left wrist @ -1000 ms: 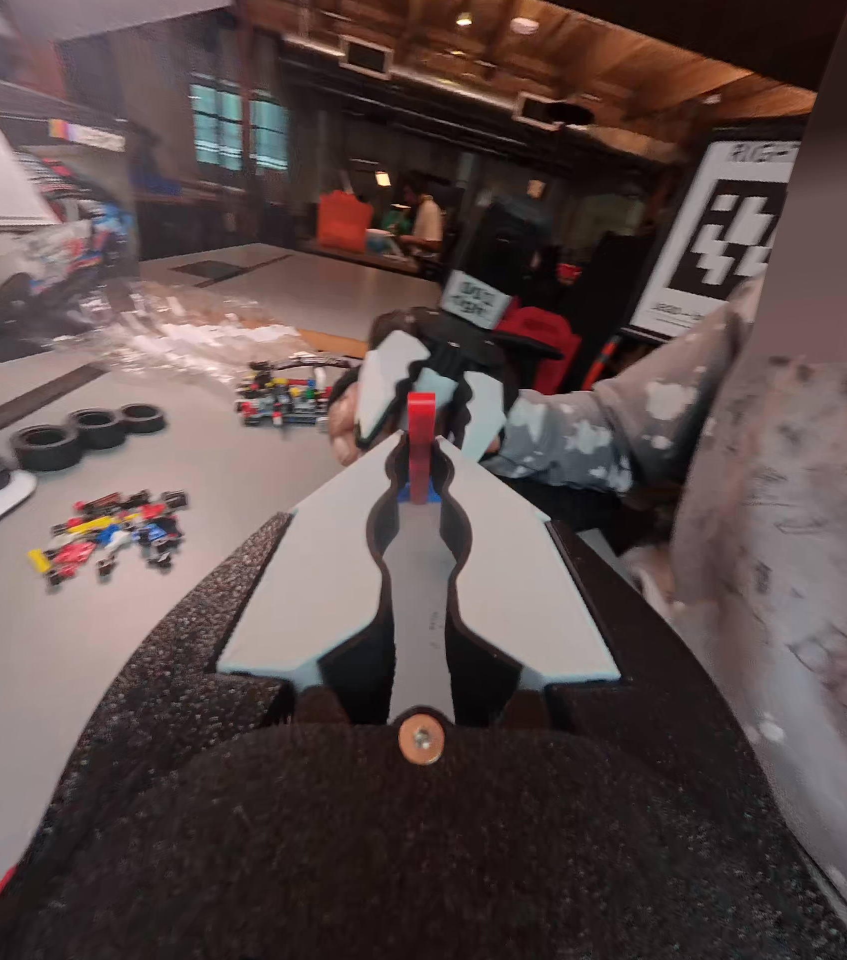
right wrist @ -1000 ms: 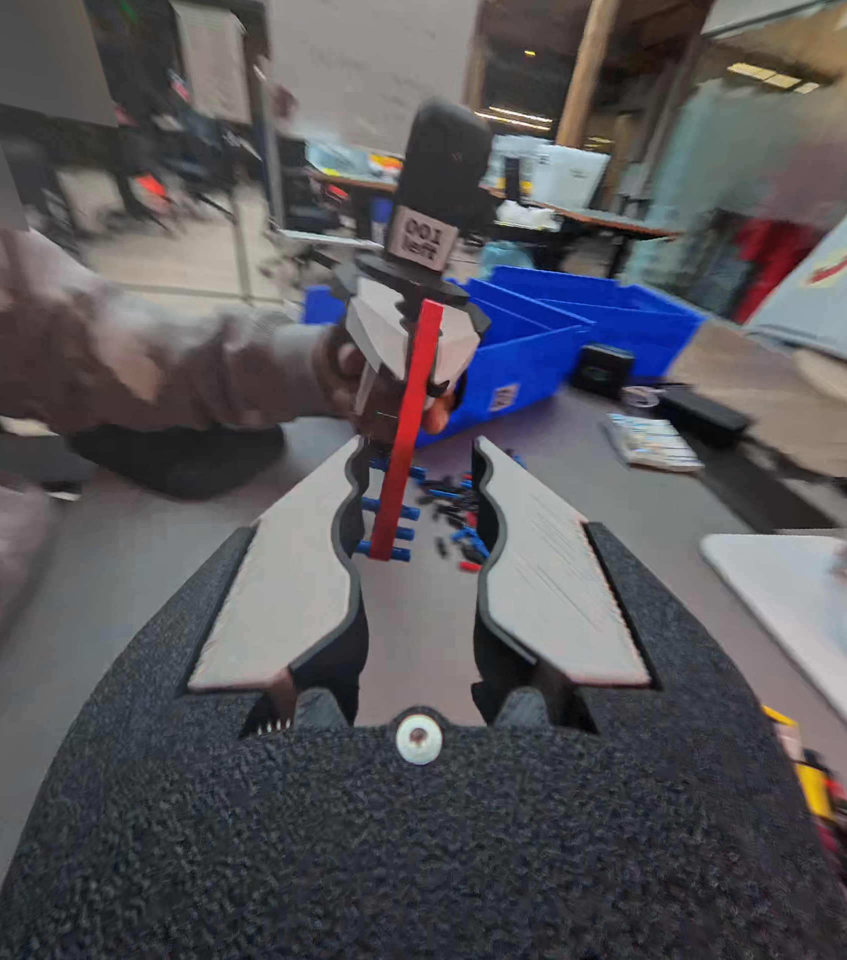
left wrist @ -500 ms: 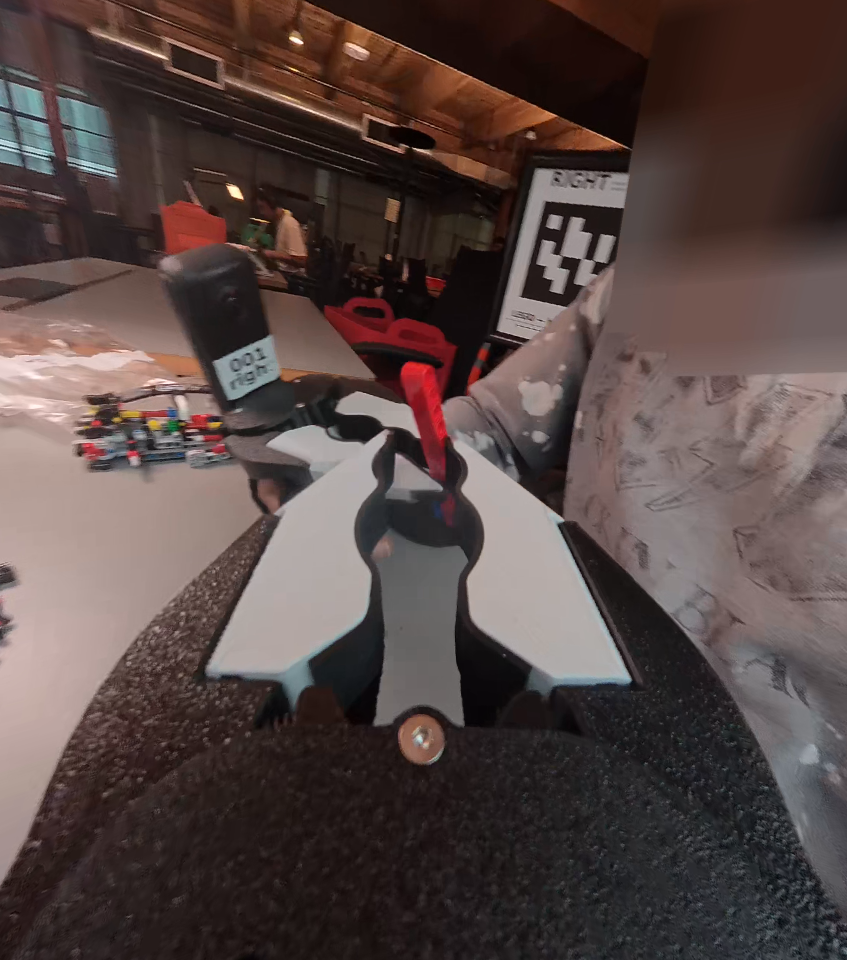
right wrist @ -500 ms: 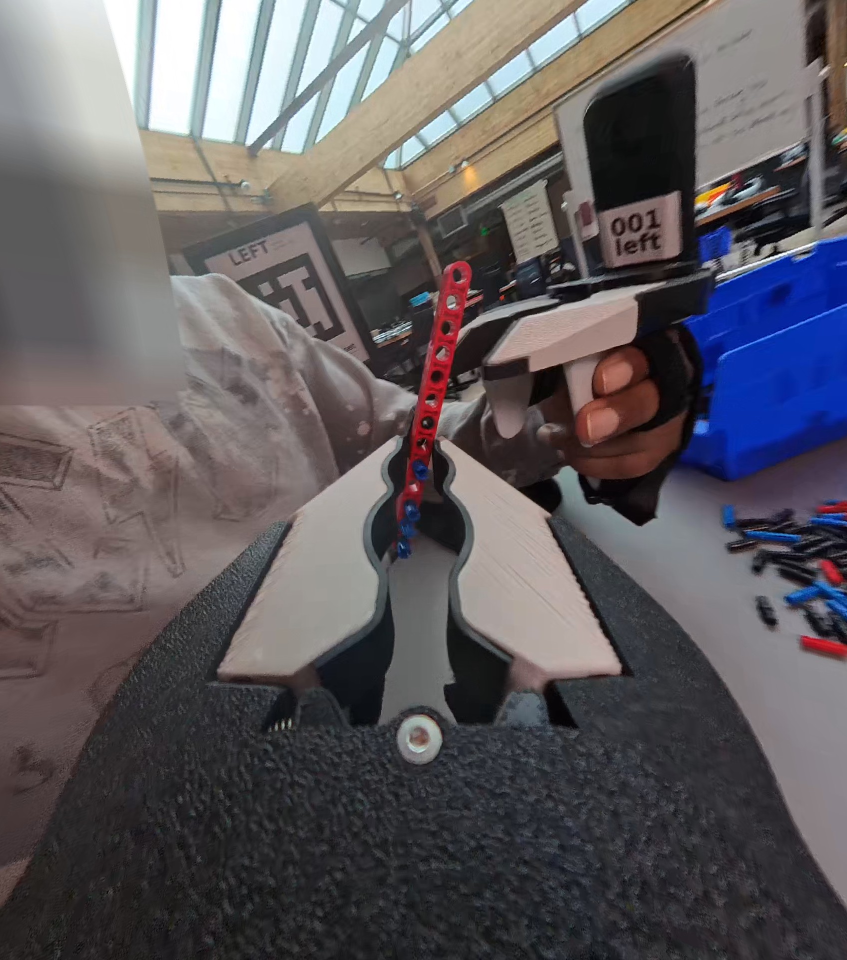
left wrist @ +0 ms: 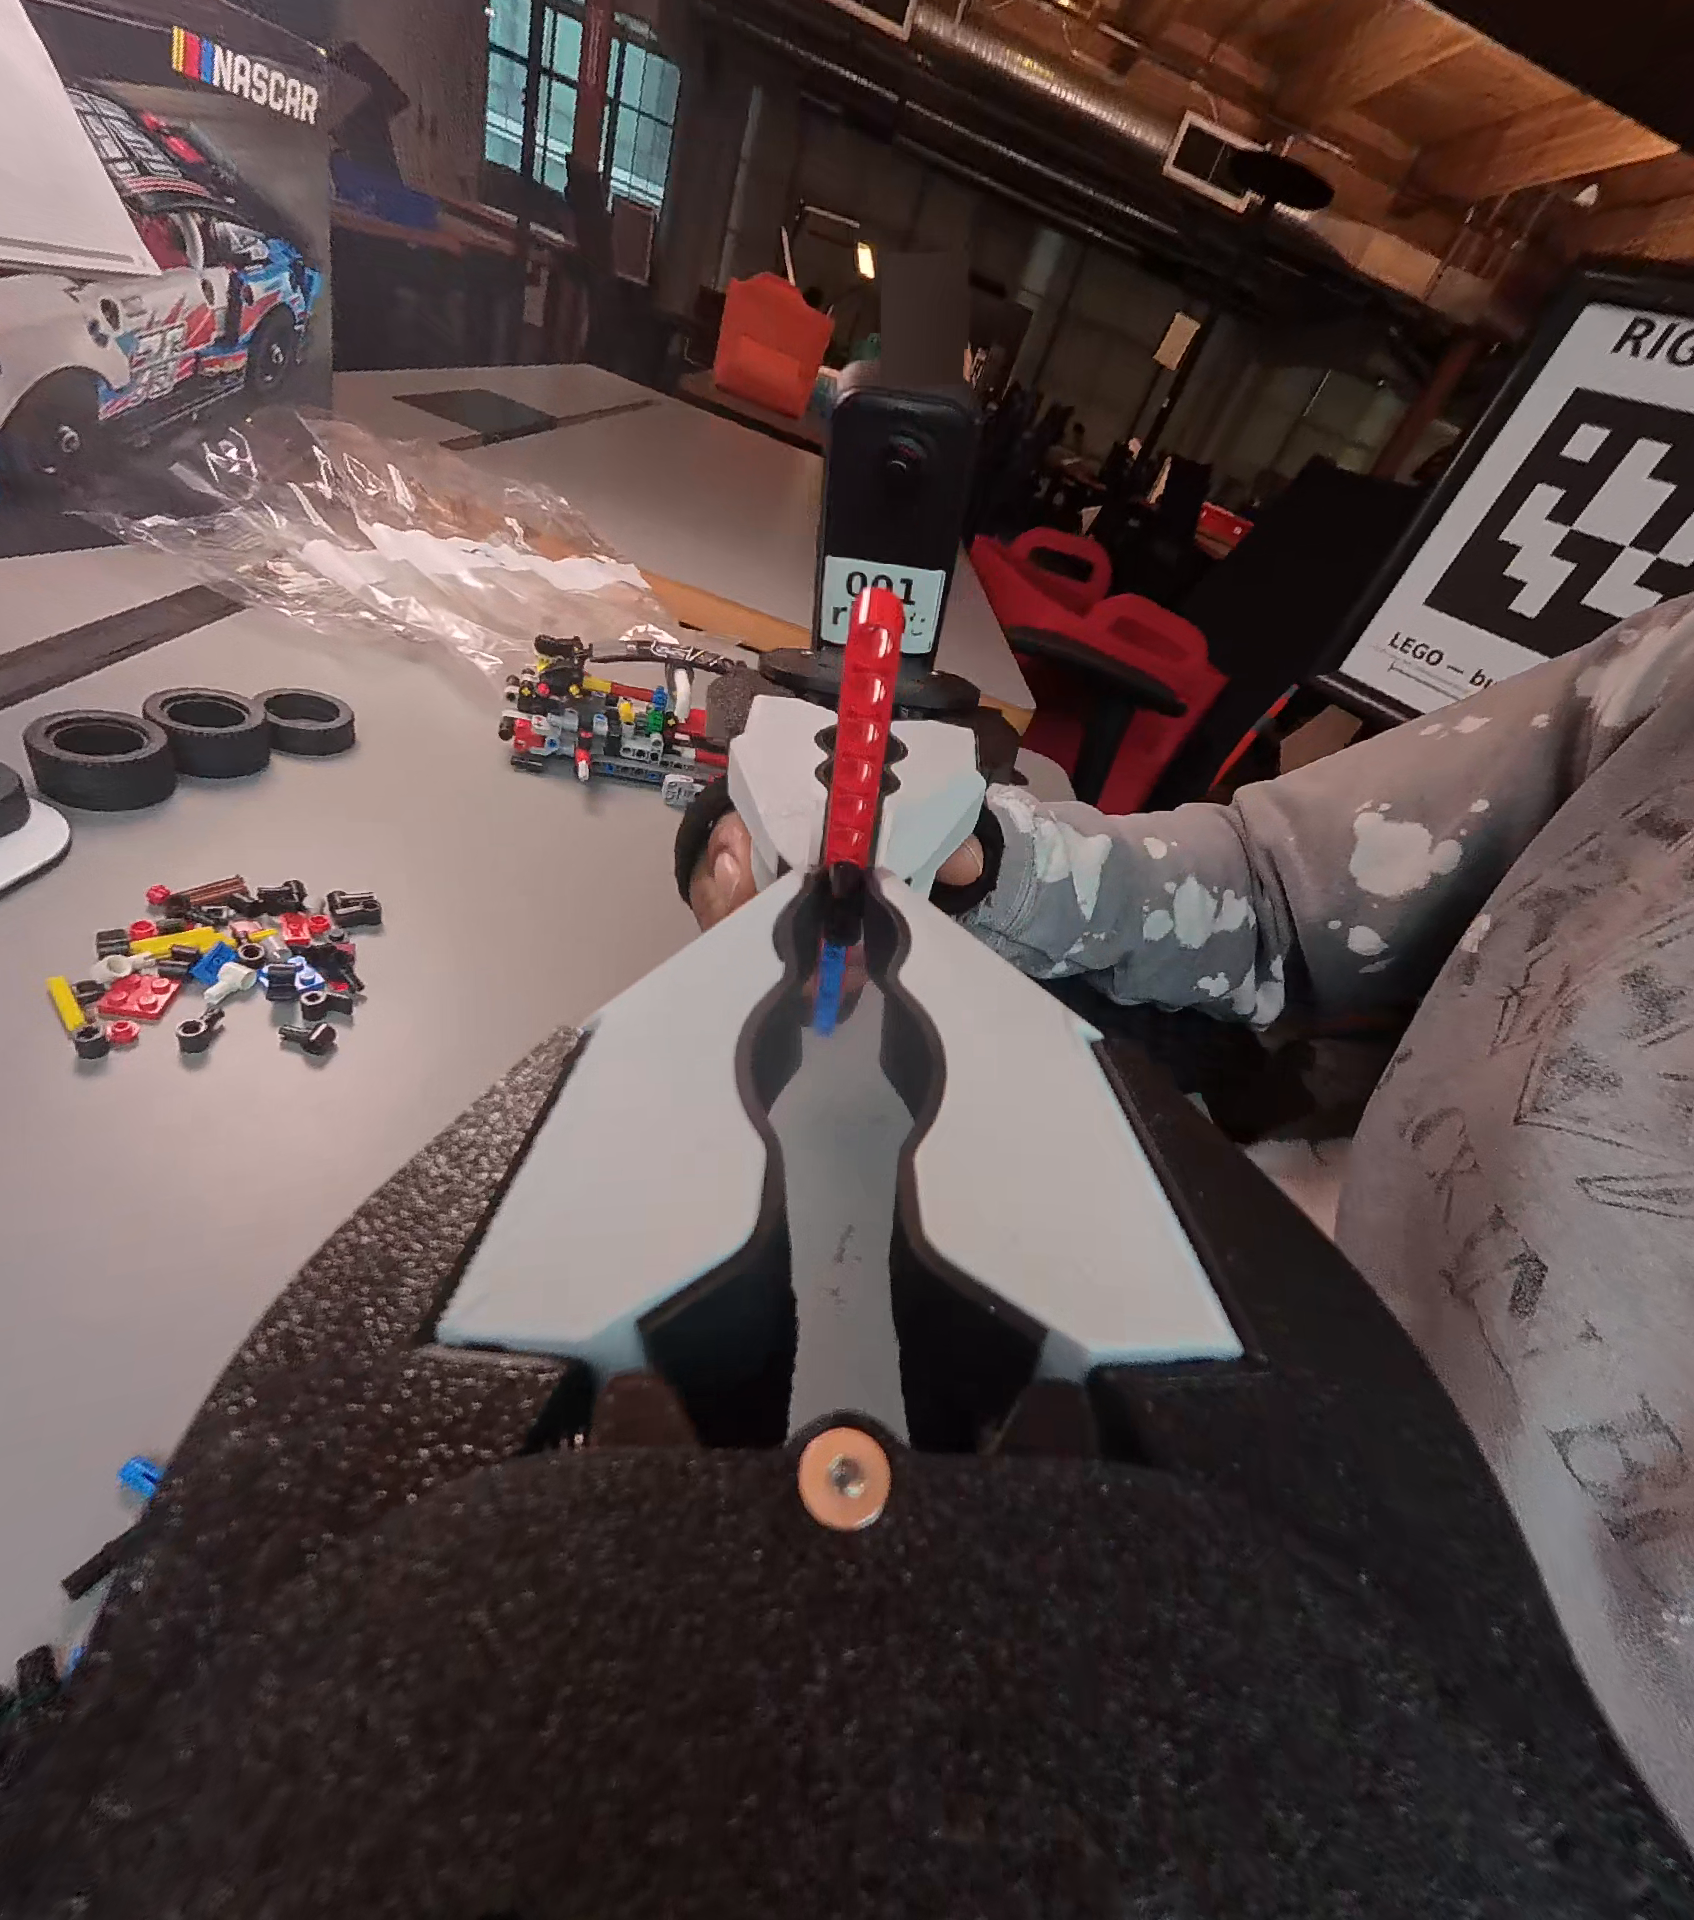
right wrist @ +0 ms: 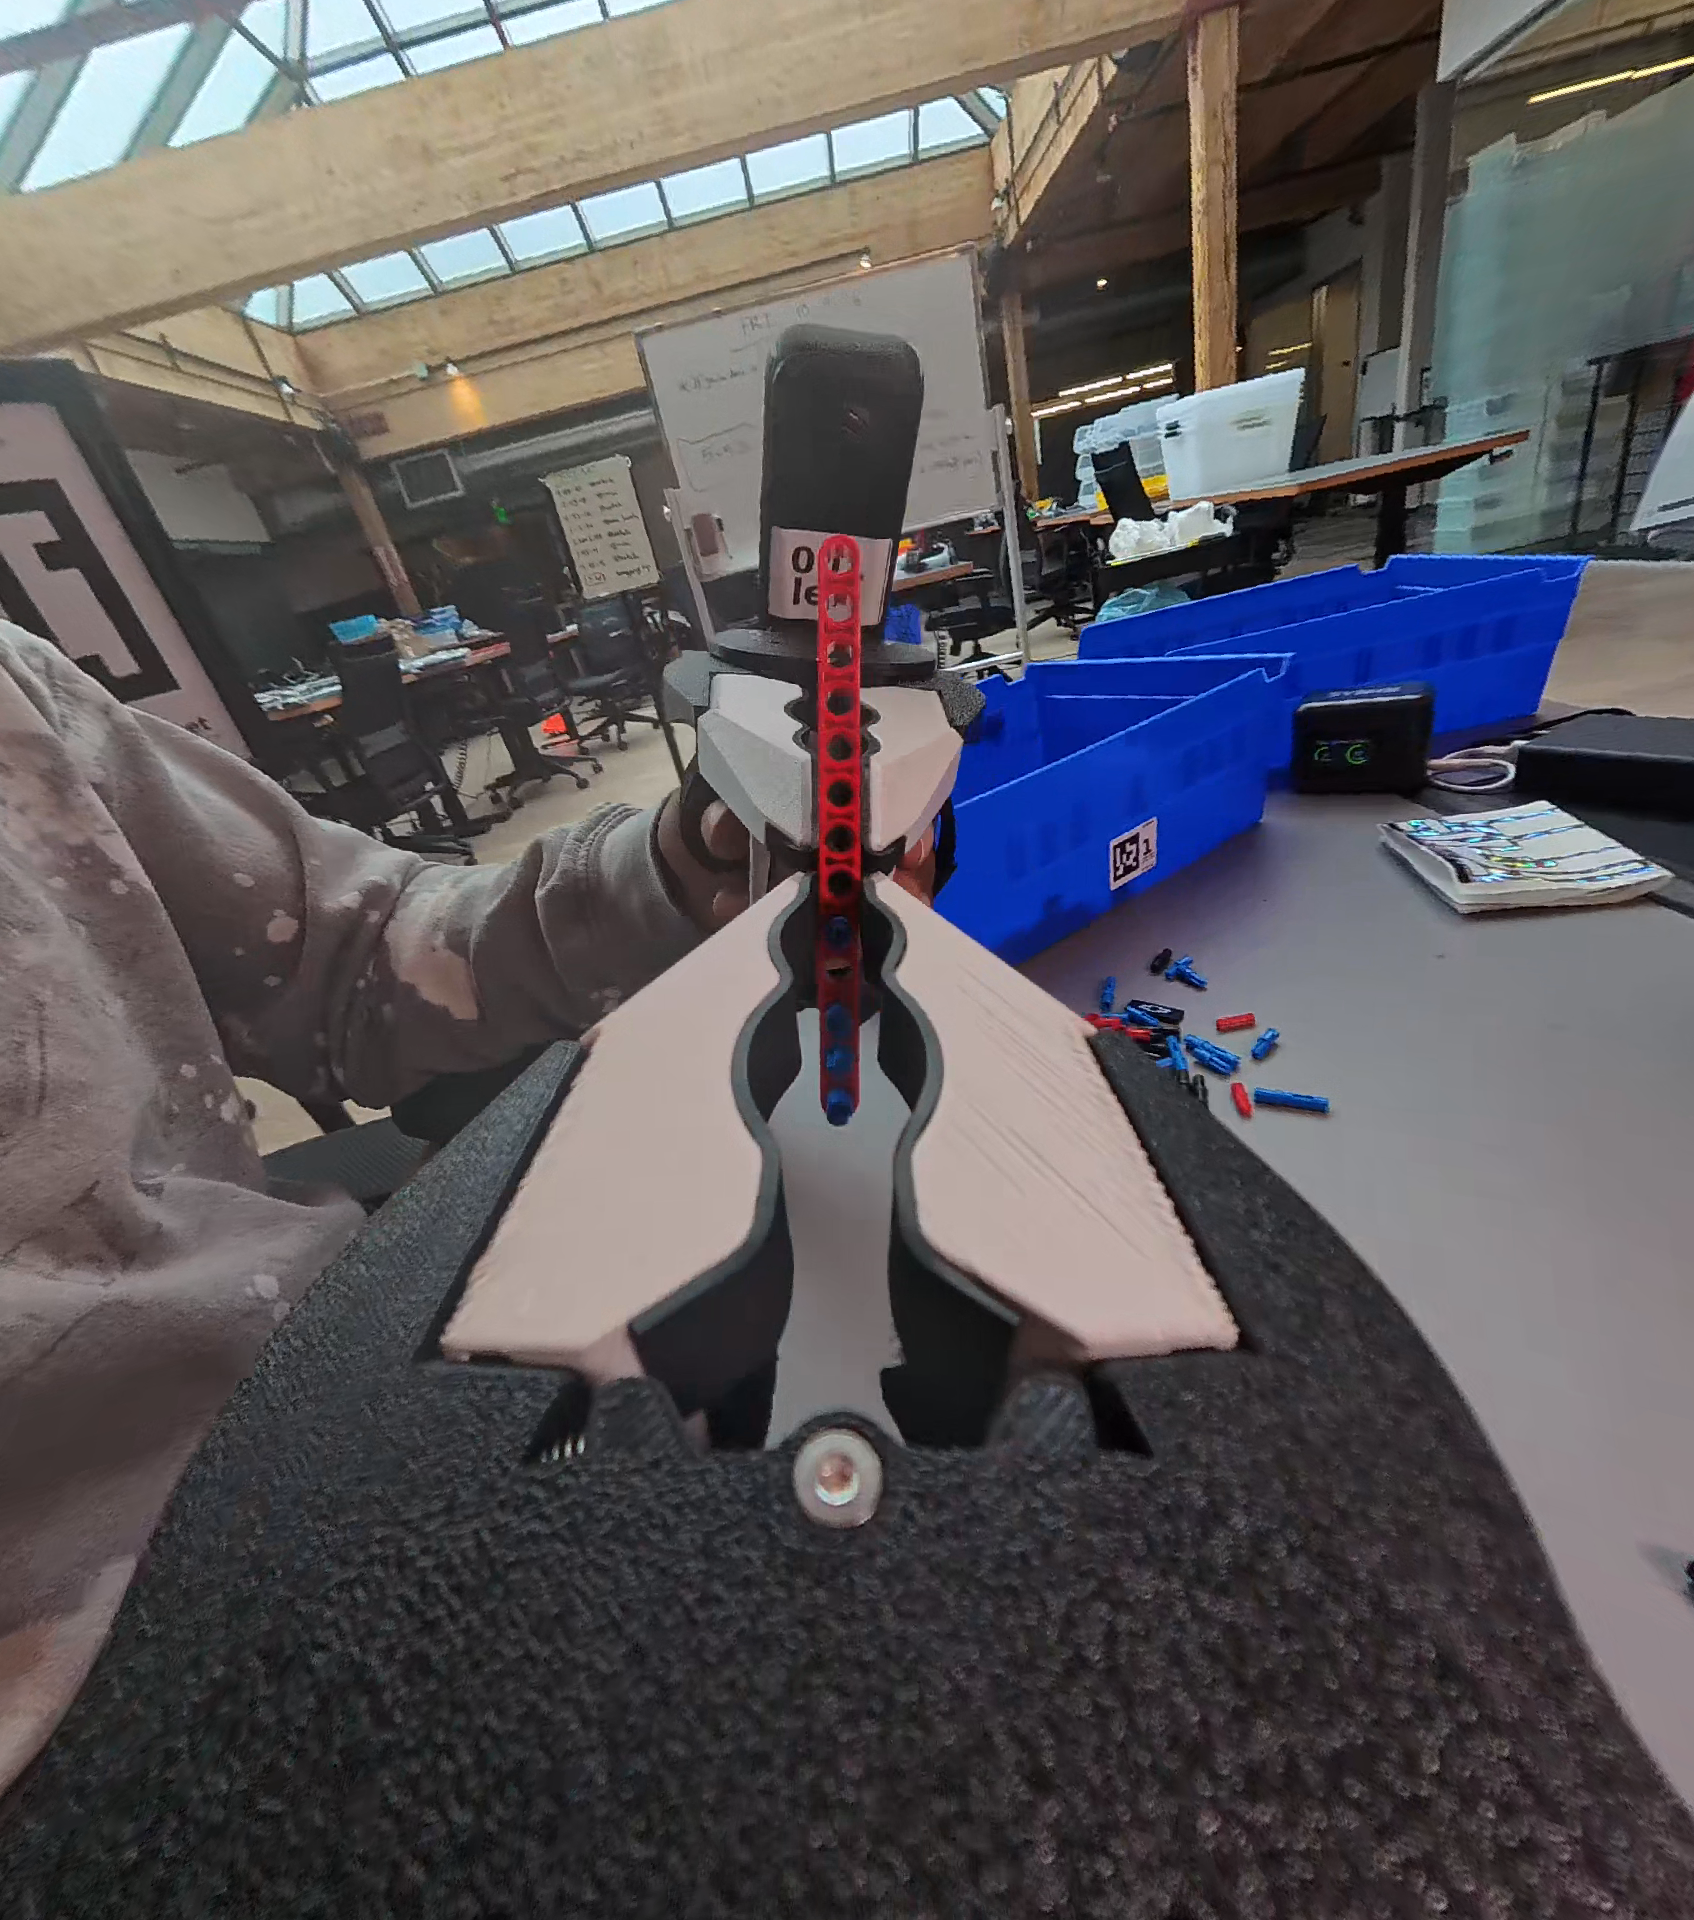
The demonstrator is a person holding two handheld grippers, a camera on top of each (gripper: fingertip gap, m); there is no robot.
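In the left wrist view, the left gripper (left wrist: 838, 894) was closed on a red strip (left wrist: 862, 727) standing upright above the table (left wrist: 199, 1195). In the right wrist view, the right gripper (right wrist: 838, 894) pinched the same strip (right wrist: 838, 748), blue pins (right wrist: 836, 1049) in its lower holes.

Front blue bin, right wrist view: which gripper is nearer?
Left. The left gripper is right beside the front blue bin; the right gripper faces it from farther back, both shut on the red beam.

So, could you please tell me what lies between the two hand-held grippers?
A red beam with blue pins stands upright between the left hand-held gripper and right hand-held gripper, shown in both wrist views.
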